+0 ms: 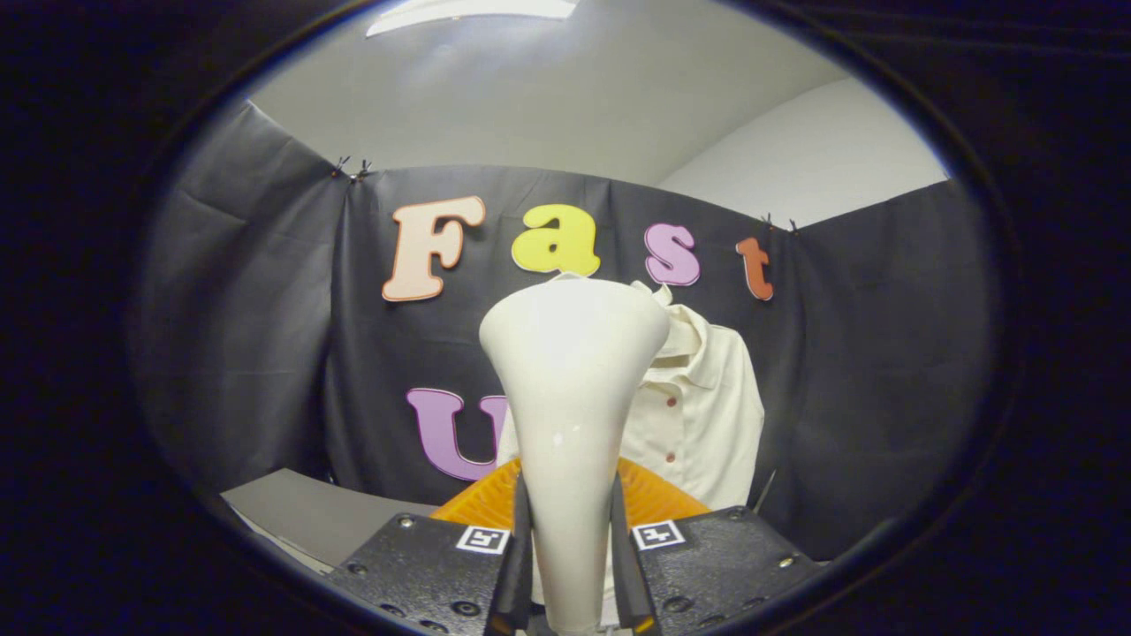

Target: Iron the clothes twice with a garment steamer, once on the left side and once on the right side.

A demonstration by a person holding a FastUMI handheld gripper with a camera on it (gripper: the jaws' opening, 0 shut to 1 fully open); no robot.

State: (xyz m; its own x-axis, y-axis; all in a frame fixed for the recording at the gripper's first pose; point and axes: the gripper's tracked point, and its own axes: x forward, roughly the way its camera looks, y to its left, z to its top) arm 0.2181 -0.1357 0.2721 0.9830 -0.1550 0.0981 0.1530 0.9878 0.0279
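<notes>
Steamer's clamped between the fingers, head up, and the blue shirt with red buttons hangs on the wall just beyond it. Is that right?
Not quite: the shirt is cream-white, not blue. The rest holds in the gripper view: the gripper is shut on the steamer, both fingers pressing its handle, head up, and the shirt with red buttons hangs against the booth wall just beyond it.

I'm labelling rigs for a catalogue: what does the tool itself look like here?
The tool has two black, textured blocks studded with screws, each carrying a small white square with a black coded marker near its inner corner. A ribbed orange part sits just ahead between them. Two narrow fingers run forward.
</notes>
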